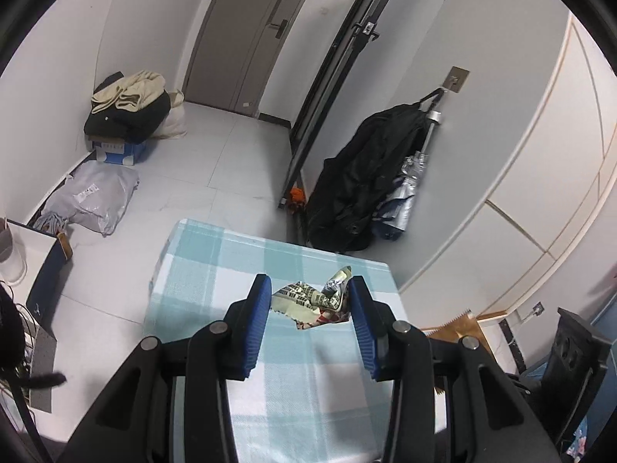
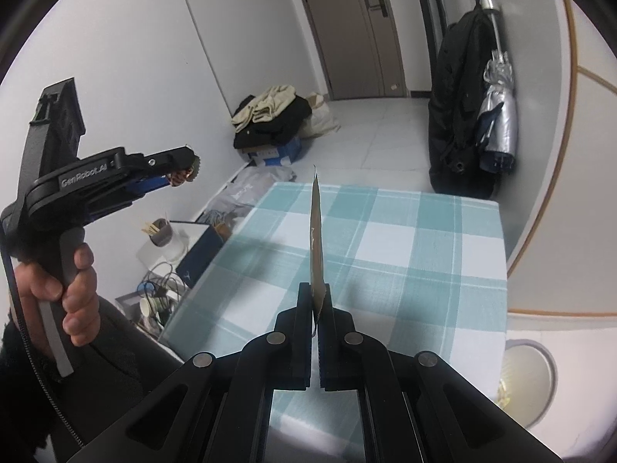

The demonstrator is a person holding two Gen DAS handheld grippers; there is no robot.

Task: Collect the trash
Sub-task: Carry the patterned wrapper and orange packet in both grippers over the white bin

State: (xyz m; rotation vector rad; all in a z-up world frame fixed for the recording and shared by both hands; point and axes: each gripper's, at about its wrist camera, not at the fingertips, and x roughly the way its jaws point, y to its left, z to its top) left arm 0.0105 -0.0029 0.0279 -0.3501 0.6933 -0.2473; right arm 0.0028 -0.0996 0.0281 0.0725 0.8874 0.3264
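Checked surface (image 1: 216, 254) below; left tool (image 1: 309, 283) clamped wide on crumpled wrapper (image 1: 304, 303), right tool (image 2: 313, 289) pinched shut on thin packet (image 2: 316, 231) lower edge, above surface: risk of dropping either if jolted.

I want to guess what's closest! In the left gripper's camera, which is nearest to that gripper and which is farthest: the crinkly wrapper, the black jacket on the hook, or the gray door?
1. Crinkly wrapper: right between the left gripper fingers, above the checkered cloth.
2. Black jacket: hanging on the wall, past the table, to the right.
3. Gray door: at the far end of the floor, farthest.
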